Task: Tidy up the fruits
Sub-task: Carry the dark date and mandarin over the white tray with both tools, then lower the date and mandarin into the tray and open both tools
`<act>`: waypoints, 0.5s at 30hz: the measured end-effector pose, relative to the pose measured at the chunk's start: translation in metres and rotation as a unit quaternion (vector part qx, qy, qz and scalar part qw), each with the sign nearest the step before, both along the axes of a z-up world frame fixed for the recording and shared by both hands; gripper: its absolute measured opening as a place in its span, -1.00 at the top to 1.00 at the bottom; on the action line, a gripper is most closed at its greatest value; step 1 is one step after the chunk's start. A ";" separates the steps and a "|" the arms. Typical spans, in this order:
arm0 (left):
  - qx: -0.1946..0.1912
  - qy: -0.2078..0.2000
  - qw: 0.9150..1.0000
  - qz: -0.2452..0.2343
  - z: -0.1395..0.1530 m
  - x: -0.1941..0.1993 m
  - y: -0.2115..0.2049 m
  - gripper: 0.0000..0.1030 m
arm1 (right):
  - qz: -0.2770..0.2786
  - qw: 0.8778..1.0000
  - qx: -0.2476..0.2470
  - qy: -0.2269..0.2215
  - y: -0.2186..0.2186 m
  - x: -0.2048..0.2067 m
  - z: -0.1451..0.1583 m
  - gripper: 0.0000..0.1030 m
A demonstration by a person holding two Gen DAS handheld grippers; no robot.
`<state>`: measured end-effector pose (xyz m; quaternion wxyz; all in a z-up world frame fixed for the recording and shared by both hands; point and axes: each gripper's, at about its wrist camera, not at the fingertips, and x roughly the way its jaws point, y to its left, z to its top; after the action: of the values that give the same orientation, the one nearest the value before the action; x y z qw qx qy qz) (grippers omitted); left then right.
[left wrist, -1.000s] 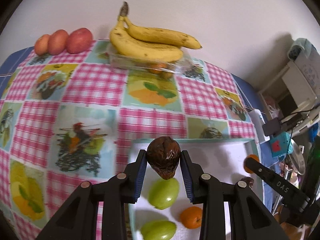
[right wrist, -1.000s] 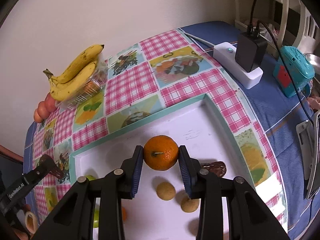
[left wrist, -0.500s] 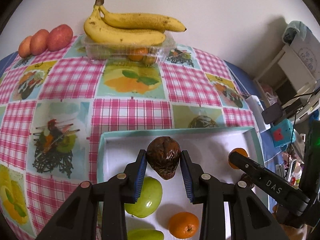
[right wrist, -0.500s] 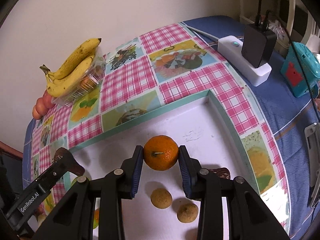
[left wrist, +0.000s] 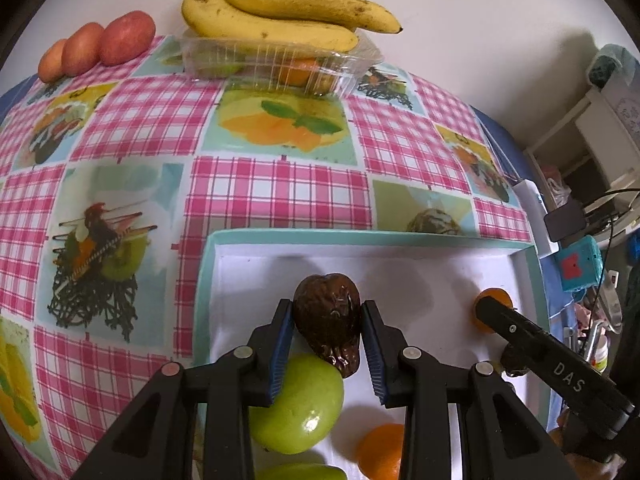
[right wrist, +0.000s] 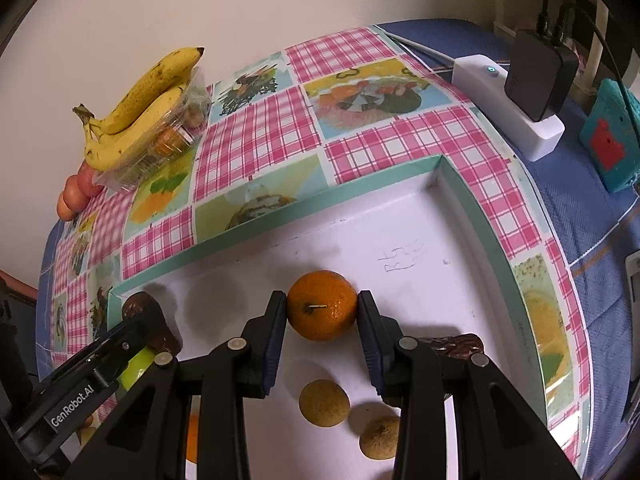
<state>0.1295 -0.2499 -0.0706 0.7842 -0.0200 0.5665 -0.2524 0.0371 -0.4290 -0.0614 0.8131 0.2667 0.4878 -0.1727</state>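
Both grippers have advanced over the white tray [left wrist: 256, 264] toward the bananas [left wrist: 280, 16], which loom larger than a second ago. The left gripper [left wrist: 326, 330] pinches a dark wrinkled fruit [left wrist: 326, 320] above a green apple [left wrist: 300, 404]; the right gripper [right wrist: 322, 316] clamps an orange [right wrist: 322, 305].
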 end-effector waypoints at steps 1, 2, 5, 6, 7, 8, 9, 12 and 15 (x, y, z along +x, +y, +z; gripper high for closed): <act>0.000 0.000 1.000 0.000 0.000 0.000 0.000 0.30 | 0.000 1.000 0.000 0.001 0.000 0.001 -0.001 0.28; 0.000 0.000 1.000 0.000 0.000 0.000 0.000 0.30 | 0.000 1.000 0.000 0.000 0.000 0.001 -0.001 0.28; 0.001 0.001 1.000 0.000 0.000 0.001 0.001 0.30 | 0.000 1.000 0.000 0.000 -0.001 0.000 -0.001 0.28; 0.001 0.003 1.000 0.001 0.000 0.001 0.001 0.30 | 0.000 1.000 0.000 0.000 0.000 0.000 -0.001 0.28; 0.002 0.006 1.000 0.001 -0.001 0.002 0.001 0.29 | 0.000 1.000 -0.001 0.000 0.000 0.000 -0.001 0.28; 0.002 0.009 1.000 0.002 0.000 0.003 0.002 0.29 | 0.001 1.000 -0.002 0.000 0.000 0.000 -0.001 0.28; 0.002 0.011 1.000 0.002 0.000 0.003 0.003 0.28 | 0.000 1.000 -0.002 0.001 0.000 0.000 -0.001 0.28; 0.002 0.012 1.000 0.004 0.002 0.004 0.005 0.27 | 0.001 1.000 -0.002 0.002 0.000 0.000 0.000 0.27; 0.005 0.006 1.000 0.000 0.007 0.003 0.005 0.21 | 0.002 1.000 -0.001 0.004 -0.001 0.001 -0.001 0.27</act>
<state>0.1330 -0.2447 -0.0632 0.7808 -0.0176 0.5728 -0.2491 0.0380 -0.4295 -0.0620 0.8118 0.2641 0.4915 -0.1725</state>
